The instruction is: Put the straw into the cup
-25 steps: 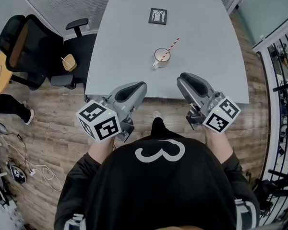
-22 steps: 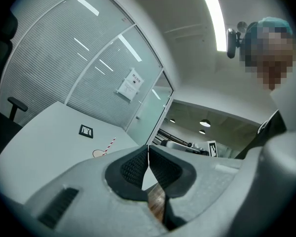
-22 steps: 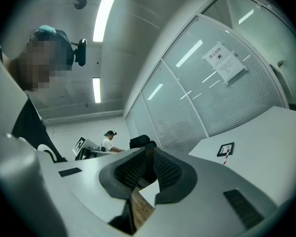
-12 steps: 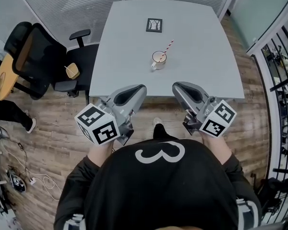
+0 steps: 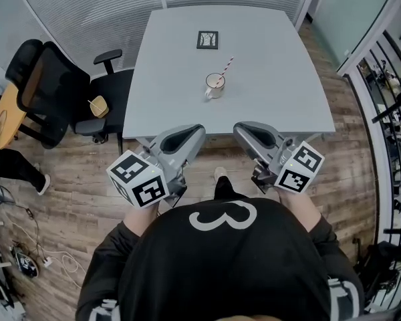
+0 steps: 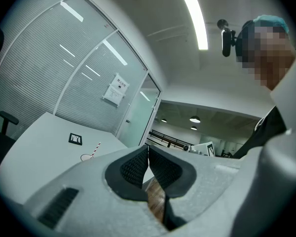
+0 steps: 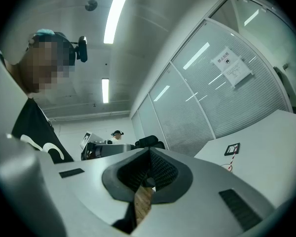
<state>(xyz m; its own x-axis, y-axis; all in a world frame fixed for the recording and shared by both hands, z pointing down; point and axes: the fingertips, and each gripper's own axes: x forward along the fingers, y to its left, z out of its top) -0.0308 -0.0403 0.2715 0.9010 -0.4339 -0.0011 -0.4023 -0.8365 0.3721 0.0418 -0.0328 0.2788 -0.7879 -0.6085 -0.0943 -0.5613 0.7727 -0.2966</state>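
Vs a sec ago, both grippers sit further back from the grey square table (image 5: pixel 281 99), nearer the body. Jaws of left gripper (image 5: pixel 196 130) and right gripper (image 5: pixel 238 127) are pressed together, nothing btwn them. The red-and-white striped straw (image 5: pixel 226 67) stands tilted in the white handled cup (image 5: pixel 214 87), mid-table, so task looks done. To retreat well: keep both grippers level, clear of the table edge, don't jog the cup. Count: 1 cup, 1 straw, 1 black-framed square marker card (image 5: pixel 208 40), 2 grippers.
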